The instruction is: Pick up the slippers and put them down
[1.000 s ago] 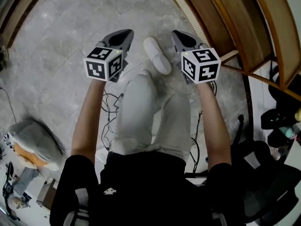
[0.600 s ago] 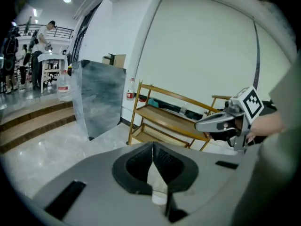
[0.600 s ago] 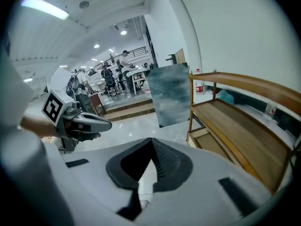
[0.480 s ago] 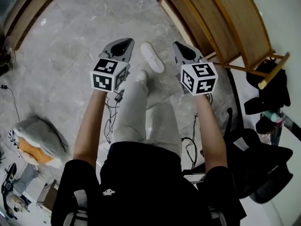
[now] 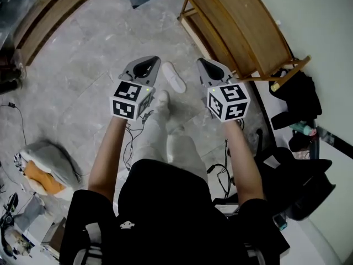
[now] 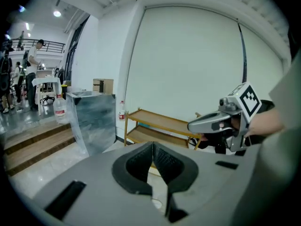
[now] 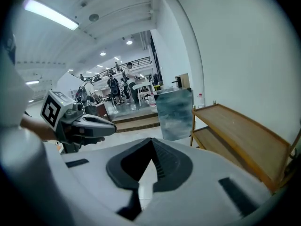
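Observation:
One white slipper (image 5: 172,76) lies on the grey stone floor, between and below my two grippers. Just behind it shows the person's own white-shod foot (image 5: 161,99). My left gripper (image 5: 146,62) hangs high above the floor to the slipper's left, its pads meeting with nothing between them. To the slipper's right, at the same height, my right gripper (image 5: 208,65) is also shut and empty. In the left gripper view the shut jaws (image 6: 153,145) point toward the shelf. The right gripper view shows its jaws (image 7: 151,140) shut too. I see no second slipper.
A low wooden two-tier rack (image 5: 242,32) stands along the white wall on the right. Black bags and a chair (image 5: 298,164) crowd the right side. Cables (image 5: 132,131) trail on the floor under the arms. A grey bundle (image 5: 44,159) lies at the left, wooden steps (image 5: 49,10) behind it.
Both grippers have risen together, side by side, and stayed shut and empty. The floor and the white slipper now look farther away; the slipper stays on the floor.

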`<state>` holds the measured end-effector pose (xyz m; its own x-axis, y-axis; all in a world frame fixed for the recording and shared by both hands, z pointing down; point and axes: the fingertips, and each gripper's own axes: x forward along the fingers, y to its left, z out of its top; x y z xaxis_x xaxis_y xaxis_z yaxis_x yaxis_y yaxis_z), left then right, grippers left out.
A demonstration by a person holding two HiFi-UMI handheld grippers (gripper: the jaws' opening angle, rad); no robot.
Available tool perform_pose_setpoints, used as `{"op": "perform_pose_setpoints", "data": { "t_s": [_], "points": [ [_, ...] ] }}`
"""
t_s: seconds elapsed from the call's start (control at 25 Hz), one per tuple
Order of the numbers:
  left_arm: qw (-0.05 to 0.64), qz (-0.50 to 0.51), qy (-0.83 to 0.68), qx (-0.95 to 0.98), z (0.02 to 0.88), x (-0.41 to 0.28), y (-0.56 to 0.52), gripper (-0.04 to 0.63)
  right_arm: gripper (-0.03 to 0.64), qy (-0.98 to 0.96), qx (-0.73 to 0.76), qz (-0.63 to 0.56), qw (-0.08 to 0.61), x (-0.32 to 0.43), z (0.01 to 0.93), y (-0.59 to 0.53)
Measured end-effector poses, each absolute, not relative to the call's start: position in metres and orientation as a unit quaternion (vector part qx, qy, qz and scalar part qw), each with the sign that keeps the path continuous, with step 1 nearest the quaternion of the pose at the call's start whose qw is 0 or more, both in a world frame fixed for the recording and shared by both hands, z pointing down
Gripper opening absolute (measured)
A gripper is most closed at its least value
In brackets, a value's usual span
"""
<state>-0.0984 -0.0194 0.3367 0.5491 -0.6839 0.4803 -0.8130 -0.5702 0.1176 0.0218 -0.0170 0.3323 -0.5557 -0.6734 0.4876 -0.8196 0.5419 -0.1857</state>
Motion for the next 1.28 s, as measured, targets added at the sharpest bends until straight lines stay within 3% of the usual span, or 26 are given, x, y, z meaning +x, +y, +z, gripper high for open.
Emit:
{"op": "perform_pose_setpoints", "data": {
  "t_s": [0.64,1.28],
  "points": [
    [0.106,0.158,-0.439,0.878,0.199,-0.064,0.065,0.005,-0.002,-0.875,0.434,0.141,0.158,0.052,0.187,0.068],
    [0.034,0.152,-0.433,0.888,0.134,-0.027,0.153,0.005,-0.002,-0.890,0.434,0.093,0.104,0.069,0.116,0.144]
  ]
}}
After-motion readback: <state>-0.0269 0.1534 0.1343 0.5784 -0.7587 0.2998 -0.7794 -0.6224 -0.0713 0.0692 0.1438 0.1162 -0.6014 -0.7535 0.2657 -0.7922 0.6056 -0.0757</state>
